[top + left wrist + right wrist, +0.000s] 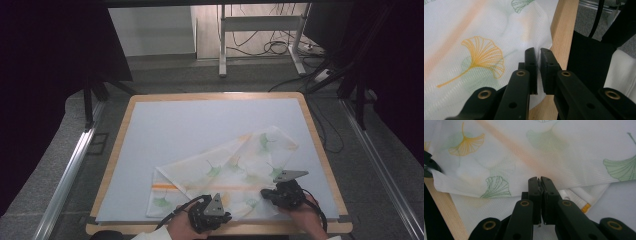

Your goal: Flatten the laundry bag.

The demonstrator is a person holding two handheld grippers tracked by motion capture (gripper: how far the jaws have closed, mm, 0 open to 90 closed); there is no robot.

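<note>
Cloth [227, 170] lay folded on the tabletop's [165, 130] near right part in the high view, left tongs [225, 218] and right tongs [265, 194] at its near edge. Left gripper view: left tongs [538, 56] clamped on the cloth's [474, 50] edge by the wooden rim. Right gripper view: right tongs [539, 182] clamped on a cloth [529, 152] fold.

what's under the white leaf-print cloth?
The white leaf-print cloth lies folded on a pale blue mat, its near edge reaching the wooden table rim. Anything between its layers is covered.
</note>
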